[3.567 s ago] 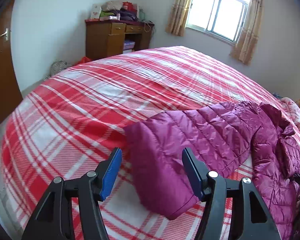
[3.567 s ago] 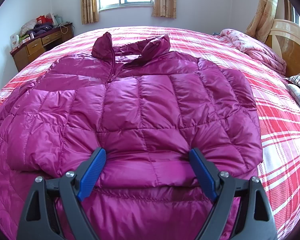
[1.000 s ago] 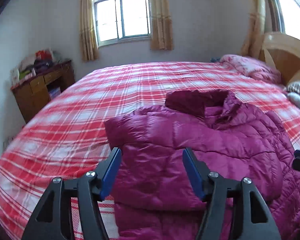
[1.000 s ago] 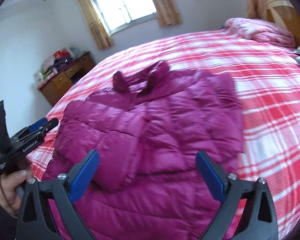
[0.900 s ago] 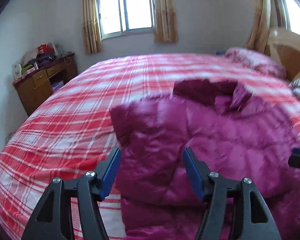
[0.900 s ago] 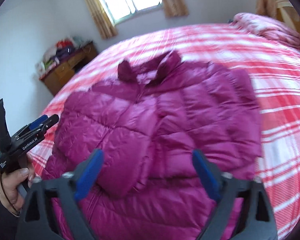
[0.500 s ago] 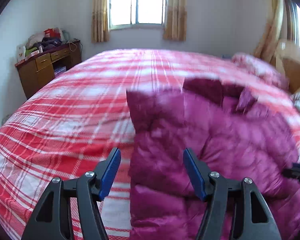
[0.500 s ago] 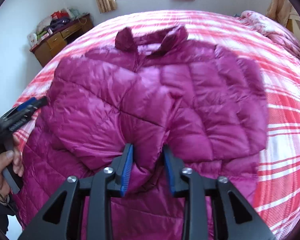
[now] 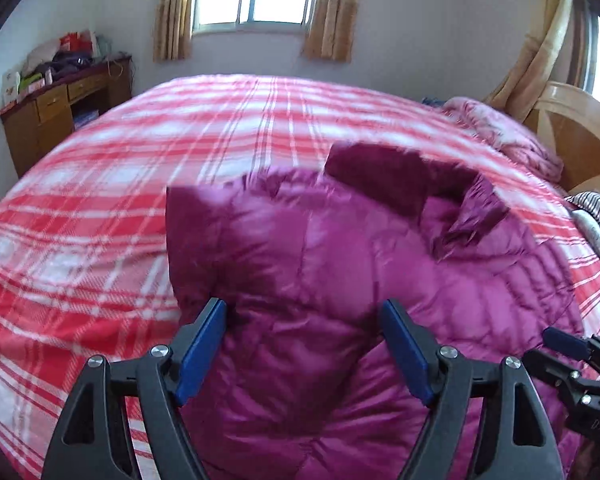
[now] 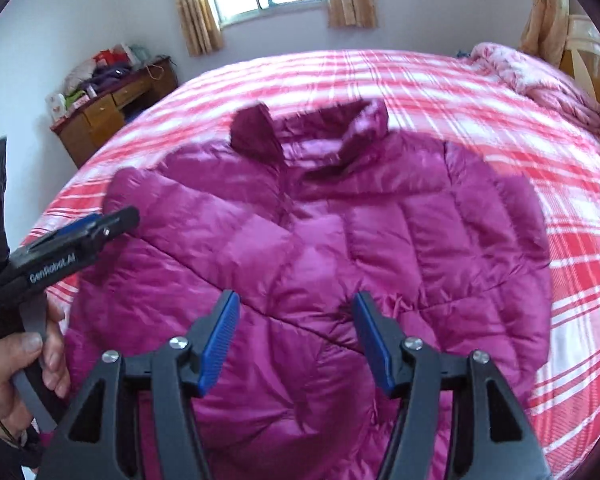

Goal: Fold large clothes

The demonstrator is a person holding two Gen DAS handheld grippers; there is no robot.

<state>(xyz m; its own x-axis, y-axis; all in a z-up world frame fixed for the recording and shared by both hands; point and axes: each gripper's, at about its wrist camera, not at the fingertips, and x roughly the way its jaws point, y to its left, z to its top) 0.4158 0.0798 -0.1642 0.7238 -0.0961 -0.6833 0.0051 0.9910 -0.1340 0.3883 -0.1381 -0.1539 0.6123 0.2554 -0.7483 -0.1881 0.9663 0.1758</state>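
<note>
A magenta puffer jacket (image 10: 400, 240) lies front up on the bed, collar (image 10: 308, 132) at the far end and both sleeves folded in over the chest. My right gripper (image 10: 296, 298) hovers over the lower middle; its jaws are opening, with the puffy fabric lying between the blue pads, which do not press on it. My left gripper (image 9: 302, 308) is over the jacket's (image 9: 340, 260) left side. Its jaws are opening wide, and the fabric bulges between them unpinched. The left gripper (image 10: 116, 218) also shows at the jacket's left edge, held by a hand (image 10: 16, 360).
The bed (image 9: 100, 200) has a red and white plaid cover. A pink blanket (image 9: 500, 136) is bunched by the wooden headboard (image 9: 572, 128). A cluttered wooden dresser (image 9: 60, 104) stands at the far left wall under a curtained window. The right gripper's tip (image 9: 560, 340) shows at the lower right.
Half a second ago my right gripper was pinched on a sleeve fold; its jaws have now parted. My left gripper came lower and closer over the jacket, and its jaws widened.
</note>
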